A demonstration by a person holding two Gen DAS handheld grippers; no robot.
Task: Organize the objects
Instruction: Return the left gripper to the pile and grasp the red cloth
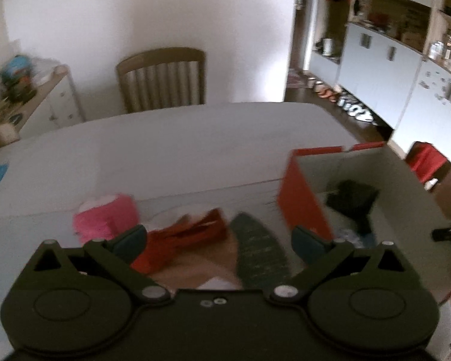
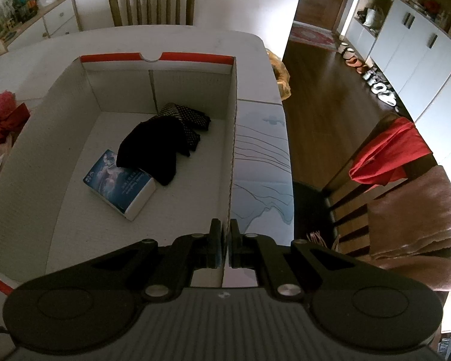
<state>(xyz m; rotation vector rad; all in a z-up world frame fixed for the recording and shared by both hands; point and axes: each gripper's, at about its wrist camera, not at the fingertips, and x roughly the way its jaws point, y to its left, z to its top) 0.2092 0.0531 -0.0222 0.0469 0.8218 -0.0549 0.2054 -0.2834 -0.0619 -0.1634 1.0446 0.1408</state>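
Box (image 2: 75,96) lengthwise away from right gripper (image 2: 224,240) clamped on its wall; left gripper (image 1: 218,240) wide, empty.

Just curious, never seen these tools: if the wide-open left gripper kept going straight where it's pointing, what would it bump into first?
Probably the pile just ahead: the left gripper points at a red cloth and a grey-green piece on the table. The view is blurred, so depth is uncertain.

Dim indoor light, motion blur across the left view, fisheye-bent edges, dark corners.
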